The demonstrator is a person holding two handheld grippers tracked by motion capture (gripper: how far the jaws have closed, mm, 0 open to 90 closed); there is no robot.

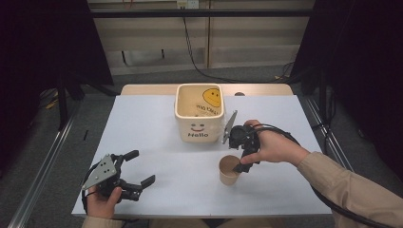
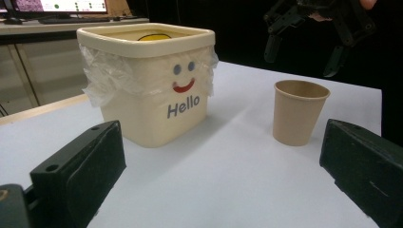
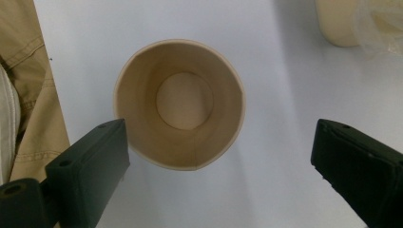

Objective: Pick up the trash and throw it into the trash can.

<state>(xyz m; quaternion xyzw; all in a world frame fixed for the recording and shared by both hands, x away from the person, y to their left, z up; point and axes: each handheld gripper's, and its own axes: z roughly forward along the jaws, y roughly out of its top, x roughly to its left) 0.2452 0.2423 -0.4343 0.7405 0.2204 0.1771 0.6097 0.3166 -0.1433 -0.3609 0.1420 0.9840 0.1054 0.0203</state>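
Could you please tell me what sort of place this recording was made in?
Most likely a lab or workshop recording station rather than a home. A white table stands on grey carpet, black curtains hang at both sides, cables trail across the floor behind, and a computer monitor sits on a desk nearby.

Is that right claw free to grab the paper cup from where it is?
Probably yes. The right claw hangs open just above the paper cup, which stands upright and empty. Nothing lies between them, and the Hello tub stands apart behind it.
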